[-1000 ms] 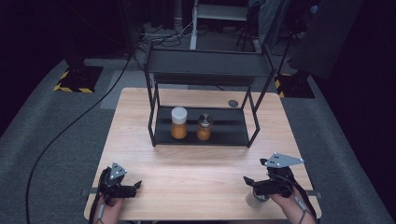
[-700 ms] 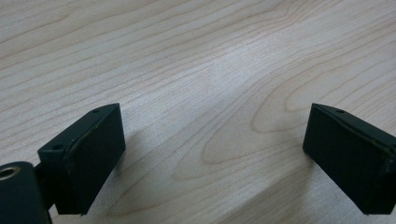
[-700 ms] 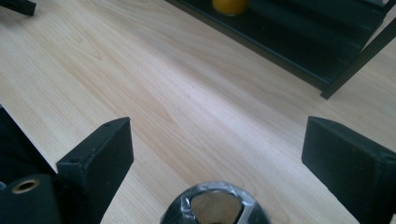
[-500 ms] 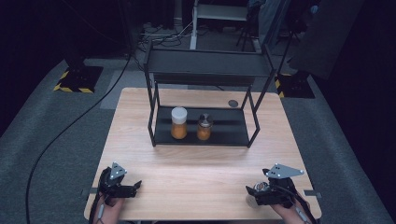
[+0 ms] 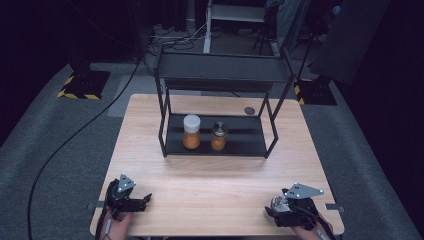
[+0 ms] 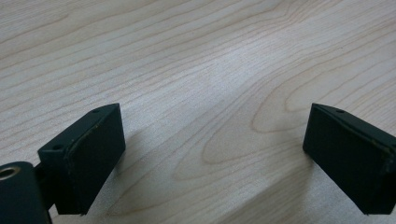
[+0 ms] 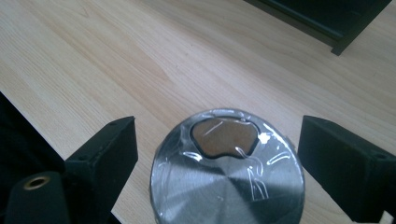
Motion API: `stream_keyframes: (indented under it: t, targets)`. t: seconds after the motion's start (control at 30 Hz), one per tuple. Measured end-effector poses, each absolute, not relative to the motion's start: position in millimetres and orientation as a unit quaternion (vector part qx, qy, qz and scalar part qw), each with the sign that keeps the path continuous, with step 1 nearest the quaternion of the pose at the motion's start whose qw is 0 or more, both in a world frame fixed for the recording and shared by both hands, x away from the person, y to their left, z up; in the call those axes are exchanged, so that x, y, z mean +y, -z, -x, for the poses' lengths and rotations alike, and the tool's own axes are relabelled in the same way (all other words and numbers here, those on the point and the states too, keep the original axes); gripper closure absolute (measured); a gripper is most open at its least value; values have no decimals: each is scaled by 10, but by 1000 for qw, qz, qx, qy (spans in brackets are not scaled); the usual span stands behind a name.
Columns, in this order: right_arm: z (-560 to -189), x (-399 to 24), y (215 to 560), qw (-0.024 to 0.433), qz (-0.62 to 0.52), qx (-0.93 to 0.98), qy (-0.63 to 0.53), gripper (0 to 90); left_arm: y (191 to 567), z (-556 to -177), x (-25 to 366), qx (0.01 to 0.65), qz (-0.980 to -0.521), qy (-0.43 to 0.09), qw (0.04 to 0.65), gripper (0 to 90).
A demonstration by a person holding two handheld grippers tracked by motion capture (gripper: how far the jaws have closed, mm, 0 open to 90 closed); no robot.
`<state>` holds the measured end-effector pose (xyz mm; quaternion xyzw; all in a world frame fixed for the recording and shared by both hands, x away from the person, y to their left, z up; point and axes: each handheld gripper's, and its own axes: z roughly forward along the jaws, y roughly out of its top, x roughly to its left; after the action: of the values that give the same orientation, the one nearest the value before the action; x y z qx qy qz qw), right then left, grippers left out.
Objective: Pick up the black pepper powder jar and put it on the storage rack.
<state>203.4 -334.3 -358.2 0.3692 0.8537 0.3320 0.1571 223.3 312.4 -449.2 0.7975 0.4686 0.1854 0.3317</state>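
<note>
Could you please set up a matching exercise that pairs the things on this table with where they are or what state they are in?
Things:
1. white-lidded jar
2. silver-lidded jar
3. silver can
4. left tool

Places or states:
A. between the right tool's open jaws, not yet gripped
B. on the rack's bottom shelf, left of its neighbour
C. open over bare wood, holding nothing
D. on the rack's bottom shelf, right of its neighbour

Pairs: 1-B, 2-D, 3-A, 4-C
</note>
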Motion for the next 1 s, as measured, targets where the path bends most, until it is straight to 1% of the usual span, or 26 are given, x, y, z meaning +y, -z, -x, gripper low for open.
stream_keyframes:
  t: [0.47,0.67,0.77,1.0]
  targets:
    - [-2079,-3323,3684,142,-366,865,-313,234,4492,-2233,3124,469,-798,-185,332,57]
    - [-2101,-3308,3703,141,-368,866,-306,273,4492,-2233,3124,469,-798,-185,332,58]
    - [-2091,-3305,3720,146,-368,867,-304,308,4492,-2233,3124,468,-798,-185,332,57]
    - [-2083,-3322,3730,146,-370,864,-308,314,4492,-2233,3124,468,-798,-185,332,58]
